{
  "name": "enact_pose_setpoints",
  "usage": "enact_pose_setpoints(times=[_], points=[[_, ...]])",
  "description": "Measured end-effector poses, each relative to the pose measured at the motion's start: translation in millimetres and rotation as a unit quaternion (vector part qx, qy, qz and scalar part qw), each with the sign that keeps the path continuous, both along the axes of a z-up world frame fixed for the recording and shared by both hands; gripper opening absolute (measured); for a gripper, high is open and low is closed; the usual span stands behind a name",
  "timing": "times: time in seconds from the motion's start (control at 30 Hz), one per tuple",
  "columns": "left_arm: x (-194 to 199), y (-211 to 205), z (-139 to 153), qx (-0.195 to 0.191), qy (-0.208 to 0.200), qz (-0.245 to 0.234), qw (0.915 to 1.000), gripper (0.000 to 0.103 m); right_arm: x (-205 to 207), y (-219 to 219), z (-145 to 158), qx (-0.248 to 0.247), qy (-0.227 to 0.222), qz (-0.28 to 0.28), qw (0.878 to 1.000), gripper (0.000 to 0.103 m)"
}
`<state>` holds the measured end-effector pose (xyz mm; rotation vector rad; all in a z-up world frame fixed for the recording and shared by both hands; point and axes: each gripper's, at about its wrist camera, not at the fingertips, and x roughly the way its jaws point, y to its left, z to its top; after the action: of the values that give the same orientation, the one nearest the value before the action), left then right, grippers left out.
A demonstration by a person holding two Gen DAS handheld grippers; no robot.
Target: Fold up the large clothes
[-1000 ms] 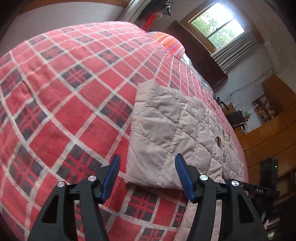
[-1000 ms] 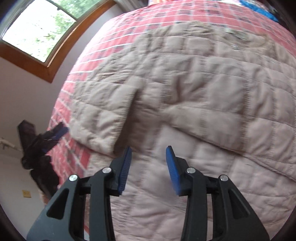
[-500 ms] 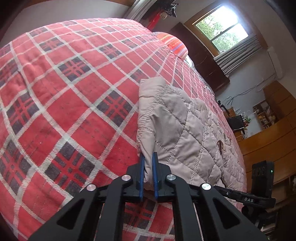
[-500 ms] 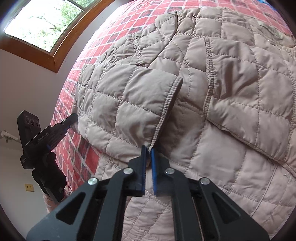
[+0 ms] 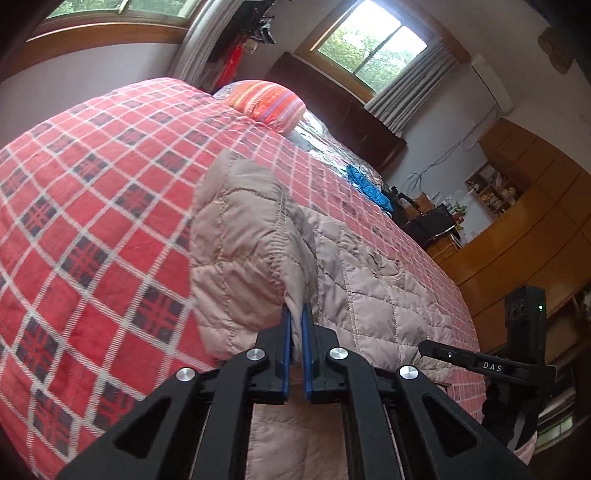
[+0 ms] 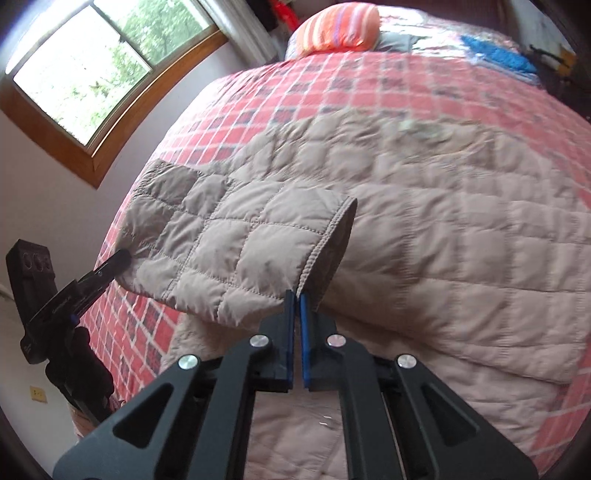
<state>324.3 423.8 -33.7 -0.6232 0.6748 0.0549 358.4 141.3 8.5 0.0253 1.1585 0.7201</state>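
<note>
The left gripper (image 5: 295, 317) is clamped on one lower corner of the sleeve (image 5: 243, 236), its blue pads pinching the fabric between them. The right gripper (image 6: 296, 301) is shut the same way on the sleeve's cuff (image 6: 325, 247), at the stitched rim. Between them the sleeve hangs lifted clear of the rest of the beige quilted jacket (image 6: 461, 240), which lies spread flat across the red plaid bedspread (image 5: 92, 184), running from near the foot edge of the bed up toward the striped pillow (image 6: 332, 26) at the head end.

From where I stand, the step looks like carrying the sleeve inward over the jacket body. To do it well, both hands should travel together at the same height, keeping the sleeve taut between the two grips so it doesn't sag or twist. Lay it down flat along the body's length, cuff edge square, before letting go; padded fabric like this will likely spring back if dropped loosely.
</note>
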Motion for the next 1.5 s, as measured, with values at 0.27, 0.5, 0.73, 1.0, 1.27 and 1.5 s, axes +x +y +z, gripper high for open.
enact_pose_setpoints(times=[0.27, 0.5, 0.73, 1.0, 1.27, 1.5], points=[[68.4, -79.9, -9.0, 0.028, 0.018, -0.049, 0.9983, 0.005, 26.7, -85.3, -0.2, -0.025, -0.019, -0.075, 0.997, 0.002], [104.7, -128.6, -37.3, 0.065, 0.055, -0.071, 0.9938, 0.007, 41.0, -120.9, -36.4, -0.046, -0.005, -0.118, 0.992, 0.002], [81.8, -124.0, -33.7, 0.048, 0.054, -0.104, 0.992, 0.033, 47.1, -145.1, -65.4, -0.027, 0.032, -0.129, 0.991, 0.026], [66.3, -66.7, -21.3, 0.101, 0.052, -0.027, 0.9932, 0.039, 61.6, -141.0, -74.2, 0.019, 0.065, -0.134, 0.989, 0.049], [69.7, -48.7, -43.1, 0.104, 0.074, -0.006, 0.9919, 0.039, 64.0, -139.9, -69.5, -0.002, 0.045, -0.153, 0.987, 0.007], [83.9, -58.9, -55.7, 0.125, 0.104, -0.013, 0.9865, 0.039, 69.5, -162.5, -79.9, -0.052, 0.05, -0.181, 0.981, 0.007]])
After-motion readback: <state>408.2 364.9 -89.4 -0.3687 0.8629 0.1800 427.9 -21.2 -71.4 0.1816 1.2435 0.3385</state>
